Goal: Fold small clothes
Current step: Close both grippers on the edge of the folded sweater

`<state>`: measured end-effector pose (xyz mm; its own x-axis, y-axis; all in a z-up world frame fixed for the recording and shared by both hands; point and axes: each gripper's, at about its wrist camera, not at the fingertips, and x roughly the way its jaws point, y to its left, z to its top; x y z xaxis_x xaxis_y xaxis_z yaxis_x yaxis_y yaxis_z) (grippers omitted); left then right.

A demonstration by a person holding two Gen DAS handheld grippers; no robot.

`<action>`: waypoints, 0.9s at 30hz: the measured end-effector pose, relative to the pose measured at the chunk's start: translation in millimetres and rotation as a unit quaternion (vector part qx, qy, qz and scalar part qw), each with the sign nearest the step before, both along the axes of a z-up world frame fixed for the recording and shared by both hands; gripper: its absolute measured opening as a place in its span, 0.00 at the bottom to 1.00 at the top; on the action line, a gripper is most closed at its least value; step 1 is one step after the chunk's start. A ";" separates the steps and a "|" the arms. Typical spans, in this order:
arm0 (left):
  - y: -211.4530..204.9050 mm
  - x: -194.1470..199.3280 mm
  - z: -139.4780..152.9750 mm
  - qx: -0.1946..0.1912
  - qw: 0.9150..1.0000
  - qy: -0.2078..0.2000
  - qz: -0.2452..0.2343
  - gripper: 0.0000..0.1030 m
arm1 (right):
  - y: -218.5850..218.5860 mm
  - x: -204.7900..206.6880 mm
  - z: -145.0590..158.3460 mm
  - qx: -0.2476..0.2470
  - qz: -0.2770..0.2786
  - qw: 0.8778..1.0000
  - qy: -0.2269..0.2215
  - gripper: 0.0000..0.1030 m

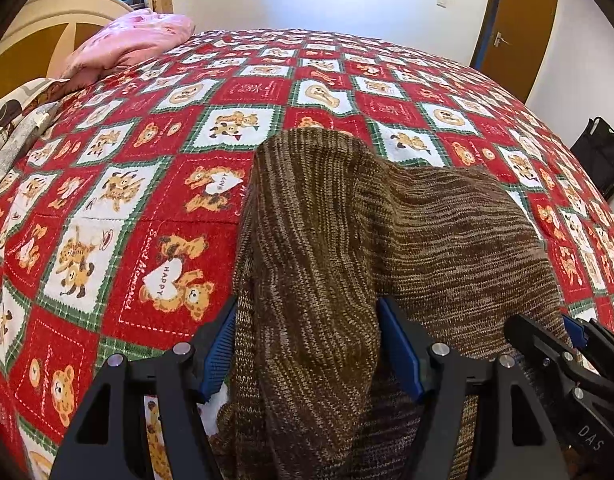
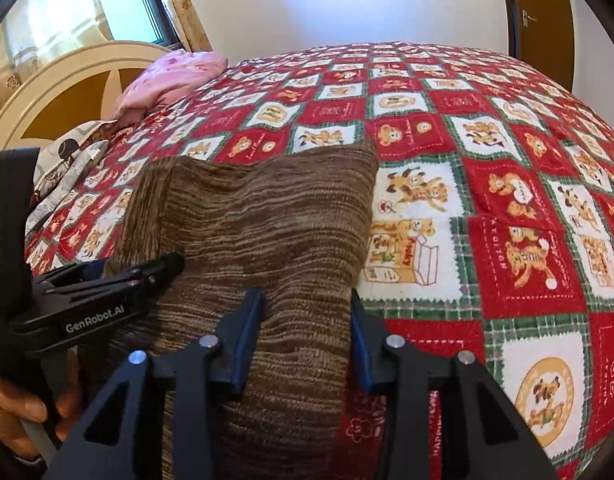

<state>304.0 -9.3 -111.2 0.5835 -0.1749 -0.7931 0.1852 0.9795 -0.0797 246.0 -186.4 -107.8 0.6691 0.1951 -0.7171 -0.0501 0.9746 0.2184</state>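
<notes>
The brown knit garment (image 1: 339, 264) lies on the bed's red bear-print quilt (image 1: 119, 200), a pink pillow (image 1: 135, 42) beyond it toward the headboard. On the garment's left part, the left gripper (image 1: 307, 344) has its jaws wide, a raised fold of knit between them. At the garment's right edge, the right gripper (image 2: 307, 344) has jaws partly closed, fabric between; whether they pinch it, I cannot tell.
</notes>
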 end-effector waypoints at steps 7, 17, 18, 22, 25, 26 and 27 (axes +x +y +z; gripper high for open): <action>-1.0 -0.2 -0.6 0.003 1.000 -0.003 -0.003 0.66 | -1.6 1.2 -1.2 0.006 -0.006 1.000 0.007 0.48; -1.1 0.3 -1.1 0.005 1.000 -0.005 -0.002 0.66 | -4.5 19.8 -0.2 0.004 -0.027 0.999 0.016 0.54; -2.0 -0.1 -1.1 0.007 1.000 -0.007 -0.002 0.67 | -3.3 19.5 -1.6 0.002 -0.027 1.000 0.014 0.54; -2.8 -0.1 -1.4 0.007 1.000 -0.010 -0.001 0.67 | 0.4 15.0 -2.2 -0.007 -0.024 1.000 0.003 0.51; -3.0 0.3 -1.6 0.005 1.000 -0.011 -0.001 0.67 | 1.2 14.7 -2.3 -0.009 -0.023 1.000 0.002 0.50; -3.0 0.0 -1.7 0.005 1.000 -0.012 -0.002 0.67 | 1.8 14.5 -2.3 -0.010 -0.023 1.000 0.001 0.49; -2.8 -0.1 -1.9 0.004 1.000 -0.013 -0.002 0.67 | 3.0 14.6 -2.2 -0.013 -0.021 1.000 0.000 0.48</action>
